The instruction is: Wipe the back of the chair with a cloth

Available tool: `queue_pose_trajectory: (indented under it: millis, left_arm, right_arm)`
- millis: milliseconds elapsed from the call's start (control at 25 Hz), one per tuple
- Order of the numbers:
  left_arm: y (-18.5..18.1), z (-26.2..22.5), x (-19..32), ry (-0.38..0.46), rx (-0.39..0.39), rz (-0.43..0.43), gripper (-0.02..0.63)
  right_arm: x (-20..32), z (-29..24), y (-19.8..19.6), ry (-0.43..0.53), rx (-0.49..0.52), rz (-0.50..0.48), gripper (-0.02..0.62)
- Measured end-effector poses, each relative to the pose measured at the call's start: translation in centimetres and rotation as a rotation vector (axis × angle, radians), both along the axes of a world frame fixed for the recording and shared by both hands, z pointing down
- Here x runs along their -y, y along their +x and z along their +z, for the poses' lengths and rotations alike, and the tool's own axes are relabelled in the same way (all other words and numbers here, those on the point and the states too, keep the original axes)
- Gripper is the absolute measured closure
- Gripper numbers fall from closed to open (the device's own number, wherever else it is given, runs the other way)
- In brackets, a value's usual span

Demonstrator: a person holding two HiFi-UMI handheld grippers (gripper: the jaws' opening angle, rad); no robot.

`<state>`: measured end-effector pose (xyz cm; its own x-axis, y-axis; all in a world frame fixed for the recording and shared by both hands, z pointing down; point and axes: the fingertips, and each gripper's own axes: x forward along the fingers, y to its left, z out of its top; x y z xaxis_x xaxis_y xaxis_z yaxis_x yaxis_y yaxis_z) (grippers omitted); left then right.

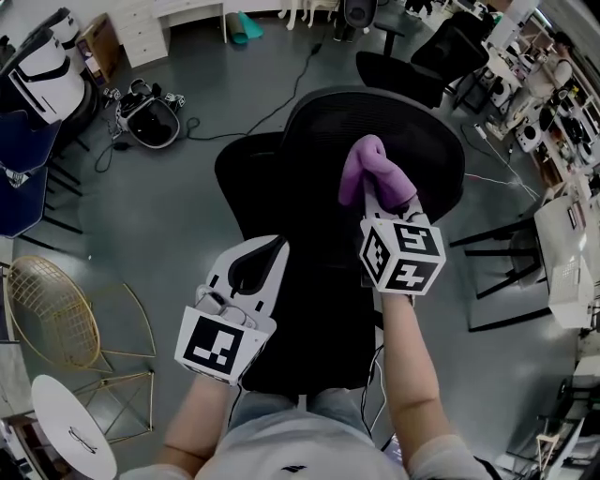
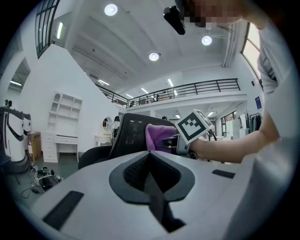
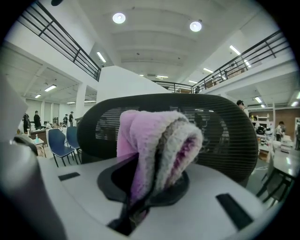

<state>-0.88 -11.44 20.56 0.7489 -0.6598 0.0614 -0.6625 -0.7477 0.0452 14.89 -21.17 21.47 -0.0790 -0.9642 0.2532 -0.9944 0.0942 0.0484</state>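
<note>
Purple cloth point(image 3: 154, 150) pinched in right hand-held gripper point(image 3: 140, 206), near chair back point(image 3: 225, 136)

Head view: steeply down onto chair point(image 1: 319, 141)
Left gripper view: level, chair near
Right gripper view: level, chair close
Shared: chair back

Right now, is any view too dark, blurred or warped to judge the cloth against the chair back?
Head view: dim, the black chair back loses its detail, though the purple cloth stands out. Right gripper view: sharp, fisheye-bent, dark corners. Left gripper view: same bending, ceiling lights glare mildly.
</note>
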Motion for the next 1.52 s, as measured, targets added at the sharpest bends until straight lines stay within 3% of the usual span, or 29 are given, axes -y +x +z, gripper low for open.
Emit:
queue_pose_trajectory:
  millis: [840, 1520]
  left_arm:
    - [-4.0, 0.2, 0.3, -0.002, -0.003, -0.057, 0.593]
    - [-5.3, 0.3, -0.2, -0.001, -0.002, -0.087, 0.592]
  right_arm:
    - [1.0, 0.2, -9.1, 0.004, 0.017, -0.136, 0.541]
    - [0.5, 0.5, -13.1, 0.002, 0.030, -0.214, 0.541]
